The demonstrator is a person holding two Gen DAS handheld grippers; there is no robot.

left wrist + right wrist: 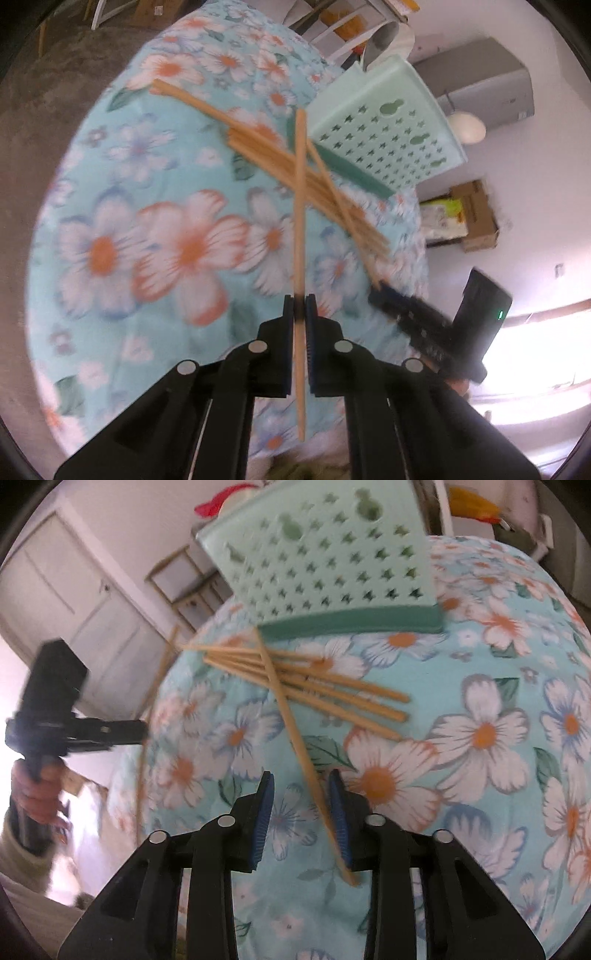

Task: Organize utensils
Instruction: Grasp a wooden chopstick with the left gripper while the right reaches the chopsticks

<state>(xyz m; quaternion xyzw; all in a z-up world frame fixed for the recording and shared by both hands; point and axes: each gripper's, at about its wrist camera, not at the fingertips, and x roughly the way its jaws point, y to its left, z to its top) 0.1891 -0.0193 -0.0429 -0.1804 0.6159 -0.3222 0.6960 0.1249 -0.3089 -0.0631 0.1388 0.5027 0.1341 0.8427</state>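
wooden chopstick (298, 229) clamped between left gripper (300, 308) fingertips

Left claw (299, 308) clamped on single chopstick (299, 229); other chopsticks (280, 162) piled beside mint basket (388, 136).

Black tongs (301, 794) with blue ribbed pads (263, 814), silver pivot pins, beige sleeve (18, 853).
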